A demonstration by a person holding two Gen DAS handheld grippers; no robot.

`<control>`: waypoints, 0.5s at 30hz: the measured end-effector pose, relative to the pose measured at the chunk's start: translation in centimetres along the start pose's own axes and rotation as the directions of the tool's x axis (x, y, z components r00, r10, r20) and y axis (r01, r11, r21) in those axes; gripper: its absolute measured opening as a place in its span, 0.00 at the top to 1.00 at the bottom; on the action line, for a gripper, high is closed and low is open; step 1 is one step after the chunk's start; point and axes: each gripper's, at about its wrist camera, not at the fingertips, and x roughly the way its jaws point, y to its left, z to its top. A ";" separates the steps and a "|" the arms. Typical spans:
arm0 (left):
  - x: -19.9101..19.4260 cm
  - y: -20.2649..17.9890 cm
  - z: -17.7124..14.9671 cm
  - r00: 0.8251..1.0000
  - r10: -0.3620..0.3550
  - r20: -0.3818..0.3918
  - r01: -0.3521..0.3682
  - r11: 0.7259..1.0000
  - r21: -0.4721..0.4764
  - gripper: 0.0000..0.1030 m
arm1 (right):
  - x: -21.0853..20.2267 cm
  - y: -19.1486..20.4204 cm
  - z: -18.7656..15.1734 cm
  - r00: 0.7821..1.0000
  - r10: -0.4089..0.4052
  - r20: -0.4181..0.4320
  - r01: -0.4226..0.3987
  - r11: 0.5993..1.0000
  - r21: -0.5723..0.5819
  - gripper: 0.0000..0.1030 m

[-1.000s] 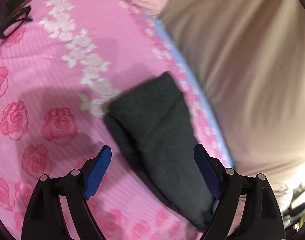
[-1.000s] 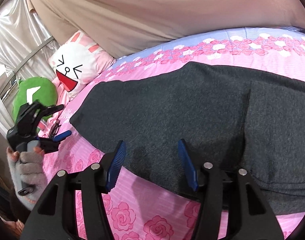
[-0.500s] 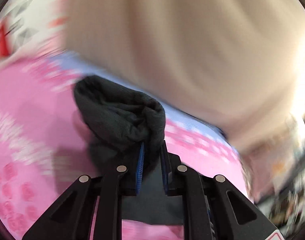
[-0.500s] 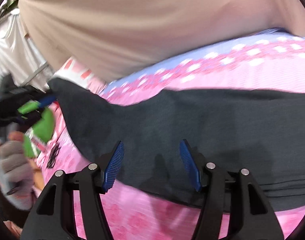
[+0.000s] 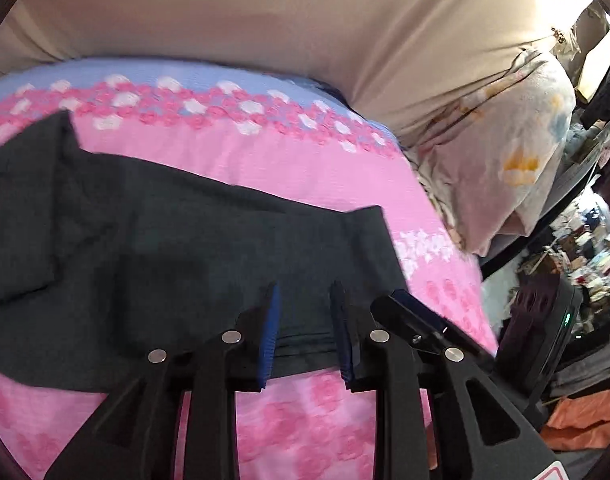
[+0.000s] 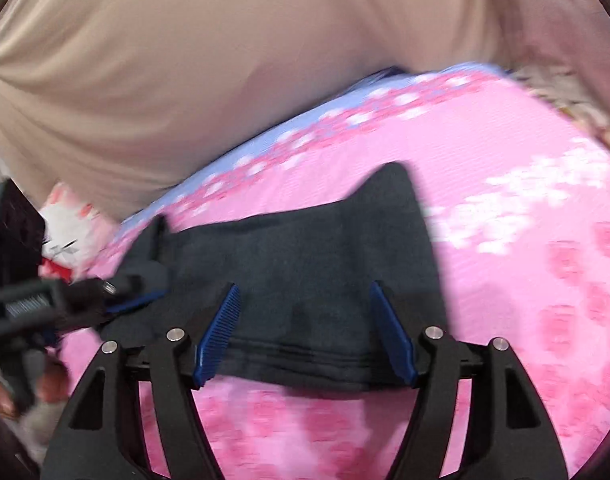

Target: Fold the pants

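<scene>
Left fingers (image 5: 269,332) parted, level over pants (image 5: 177,256); right fingers (image 6: 219,332) wide.

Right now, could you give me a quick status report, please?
Left gripper open, right gripper open. Dark grey fleece pants lie folded over on pink floral bedsheet. Nothing blocking.

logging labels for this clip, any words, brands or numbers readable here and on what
No text can be read in either view.
Left tool, seen in the right wrist view: a pale label on its body, too blurred to read.
Plush toy: a drawn face only, no letters.
Shelf clutter: too small to read.
</scene>
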 end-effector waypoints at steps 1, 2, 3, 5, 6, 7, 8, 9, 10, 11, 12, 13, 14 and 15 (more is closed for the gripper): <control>-1.4 0.5 -0.2 0.999 0.022 0.027 -0.022 1.000 0.002 0.67 | 0.9 0.7 0.6 0.999 0.045 -0.026 -0.045 0.999 -0.017 0.35; -2.8 1.3 -0.2 0.997 0.046 0.059 -0.046 0.999 -0.004 0.49 | 2.1 1.9 1.2 0.995 0.086 -0.056 -0.088 0.996 -0.034 0.35; -4.3 2.1 -0.3 0.993 0.070 0.092 -0.068 0.997 -0.019 0.37 | 3.8 3.4 1.9 0.988 0.120 -0.094 -0.125 0.990 -0.058 0.35; -7.5 4.9 -0.1 0.976 0.147 0.159 -0.138 0.988 -0.066 0.36 | 7.0 6.2 3.0 0.979 0.136 -0.151 -0.154 0.982 -0.113 0.35; -9.5 6.7 -0.3 0.962 0.203 0.184 -0.187 0.978 -0.096 0.36 | 9.1 8.0 3.5 0.975 0.127 -0.182 -0.155 0.977 -0.146 0.35; -10.8 8.1 -0.3 0.952 0.236 0.193 -0.215 0.969 -0.121 0.36 | 10.5 9.3 3.7 0.972 0.124 -0.201 -0.159 0.973 -0.167 0.35; -12.0 9.5 -0.6 0.943 0.266 0.200 -0.239 0.959 -0.152 0.36 | 11.7 10.5 3.7 0.967 0.125 -0.224 -0.168 0.968 -0.185 0.36; -13.2 11.0 -1.0 0.936 0.286 0.207 -0.249 0.951 -0.184 0.36 | 13.1 12.0 3.4 0.954 0.143 -0.263 -0.199 0.960 -0.197 0.42; -14.4 12.8 -1.6 0.929 0.302 0.213 -0.255 0.941 -0.222 0.36 | 14.1 13.1 2.9 0.940 0.169 -0.298 -0.235 0.951 -0.202 0.45; -15.2 13.8 -1.9 0.925 0.312 0.218 -0.258 0.934 -0.246 0.36 | 15.5 14.6 2.0 0.920 0.185 -0.345 -0.269 0.939 -0.213 0.46; -16.2 15.1 -2.5 0.918 0.324 0.228 -0.260 0.927 -0.270 0.36 | 16.4 15.4 1.4 0.914 0.168 -0.369 -0.263 0.938 -0.224 0.46; -16.6 15.9 -2.7 0.915 0.330 0.233 -0.261 0.923 -0.283 0.36 | 17.9 16.5 0.8 0.913 0.122 -0.388 -0.231 0.941 -0.246 0.46; -17.1 16.7 -3.0 0.912 0.336 0.236 -0.262 0.919 -0.295 0.36 | 18.7 16.8 0.5 0.912 0.103 -0.398 -0.216 0.944 -0.251 0.46; -17.3 17.3 -3.2 0.911 0.337 0.238 -0.259 0.916 -0.307 0.36 | 19.5 17.3 0.2 0.914 0.082 -0.398 -0.197 0.946 -0.259 0.53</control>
